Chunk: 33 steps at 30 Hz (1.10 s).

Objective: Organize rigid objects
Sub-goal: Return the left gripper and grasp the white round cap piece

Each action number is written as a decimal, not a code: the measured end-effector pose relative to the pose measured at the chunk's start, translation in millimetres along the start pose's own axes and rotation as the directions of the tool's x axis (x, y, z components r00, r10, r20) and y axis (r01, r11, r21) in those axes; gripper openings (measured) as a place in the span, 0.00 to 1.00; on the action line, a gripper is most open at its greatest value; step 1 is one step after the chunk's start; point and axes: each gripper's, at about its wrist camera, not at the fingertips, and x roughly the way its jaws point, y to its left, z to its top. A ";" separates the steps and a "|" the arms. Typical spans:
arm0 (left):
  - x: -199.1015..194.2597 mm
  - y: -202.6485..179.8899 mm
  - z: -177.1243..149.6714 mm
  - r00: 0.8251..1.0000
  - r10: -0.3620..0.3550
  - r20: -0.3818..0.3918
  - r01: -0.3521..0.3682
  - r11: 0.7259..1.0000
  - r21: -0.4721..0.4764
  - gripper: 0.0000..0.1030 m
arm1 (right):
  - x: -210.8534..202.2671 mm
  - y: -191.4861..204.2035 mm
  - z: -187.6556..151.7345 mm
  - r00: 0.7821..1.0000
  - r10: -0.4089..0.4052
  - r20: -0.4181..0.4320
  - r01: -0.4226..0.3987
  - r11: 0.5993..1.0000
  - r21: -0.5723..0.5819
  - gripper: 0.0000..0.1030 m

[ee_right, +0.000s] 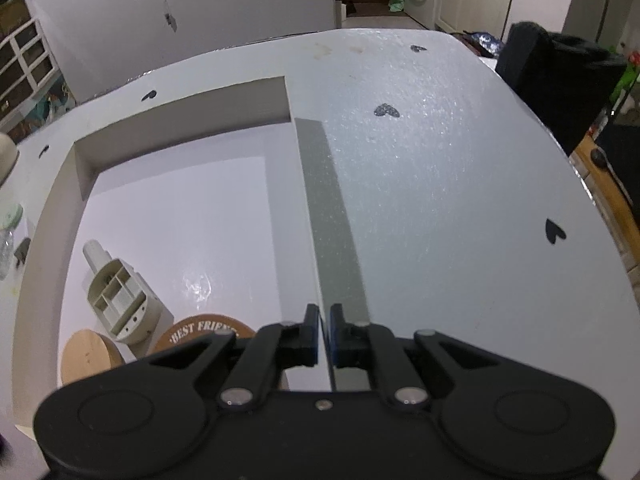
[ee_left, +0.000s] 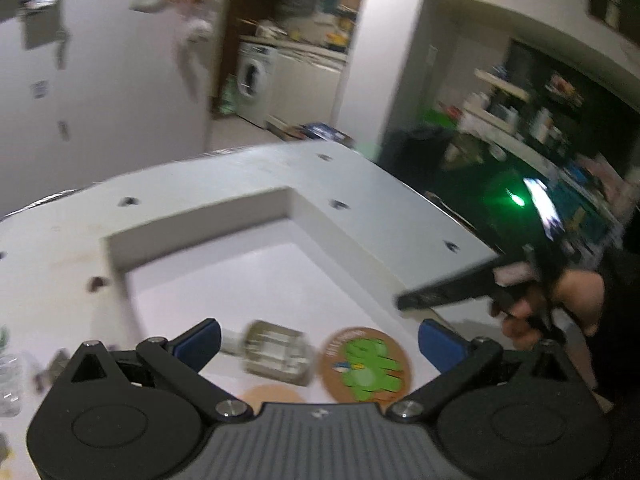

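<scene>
White foam board [ee_right: 440, 200] with small dark heart marks covers the table, and a rectangular recess [ee_right: 180, 216] is cut into it, lined with glossy white. At the near edge of that recess lie the task's things: a beige plastic part [ee_right: 118, 300] with a ribbed round end and a short stem, a plain wooden disc [ee_right: 86, 356] beside it, and a brown coaster [ee_left: 366, 364] printed with a green figure and the words "BEST FRIEND". The left gripper [ee_left: 318, 344] hangs released above them, its blue-padded fingers spread wide with nothing between. The right gripper [ee_right: 324, 336] sits over the recess's right-hand edge, fingers clenched together, gripping nothing that shows.
</scene>
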 end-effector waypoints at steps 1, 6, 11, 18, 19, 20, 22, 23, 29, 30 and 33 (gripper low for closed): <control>-5.4 6.9 -1.4 1.000 0.024 0.015 -0.024 1.000 -0.018 1.00 | 0.0 -0.8 0.0 1.000 0.001 0.000 -0.001 1.000 0.002 0.05; -27.7 48.1 -13.0 0.987 0.156 0.048 -0.150 0.982 -0.115 1.00 | 0.1 -1.6 -0.1 1.000 0.008 -0.001 -0.008 1.000 0.017 0.05; -40.7 92.3 -29.9 0.956 0.294 0.008 -0.285 0.935 -0.210 1.00 | 0.9 0.4 0.6 1.000 -0.002 -0.005 0.002 1.000 0.012 0.06; -57.6 140.0 -47.8 0.903 0.428 -0.049 -0.429 0.884 -0.188 1.00 | 2.8 1.4 2.6 1.000 -0.008 -0.019 0.008 1.000 0.011 0.06; -59.6 146.6 -50.4 0.892 0.448 -0.056 -0.451 0.874 -0.180 1.00 | 3.1 1.5 2.6 1.000 -0.009 -0.020 0.009 1.000 0.012 0.06; -60.6 152.8 -52.6 0.883 0.466 -0.061 -0.469 0.866 -0.173 1.00 | 3.4 1.4 2.5 1.000 -0.010 -0.020 0.010 1.000 0.015 0.06; -61.7 165.6 -55.8 0.865 0.496 -0.072 -0.501 0.850 -0.163 0.98 | 4.1 1.0 2.5 1.000 -0.011 -0.020 0.012 1.000 0.022 0.06; -61.9 171.5 -58.3 0.859 0.506 -0.077 -0.512 0.845 -0.156 0.95 | 4.3 1.1 2.4 1.000 -0.012 -0.020 0.013 1.000 0.025 0.06; -48.2 203.2 -66.8 0.825 0.543 -0.158 -0.560 0.823 -0.094 0.73 | 5.0 -0.5 1.2 1.000 -0.010 -0.017 0.010 0.999 0.043 0.07; -46.2 206.4 -68.1 0.821 0.545 -0.169 -0.563 0.822 -0.084 0.71 | 4.8 -0.6 1.0 1.000 -0.010 -0.017 0.010 0.999 0.045 0.07; -42.1 213.5 -70.6 0.810 0.559 -0.177 -0.577 0.814 -0.071 0.60 | 4.7 -0.5 0.8 1.000 -0.011 -0.018 0.012 0.999 0.047 0.07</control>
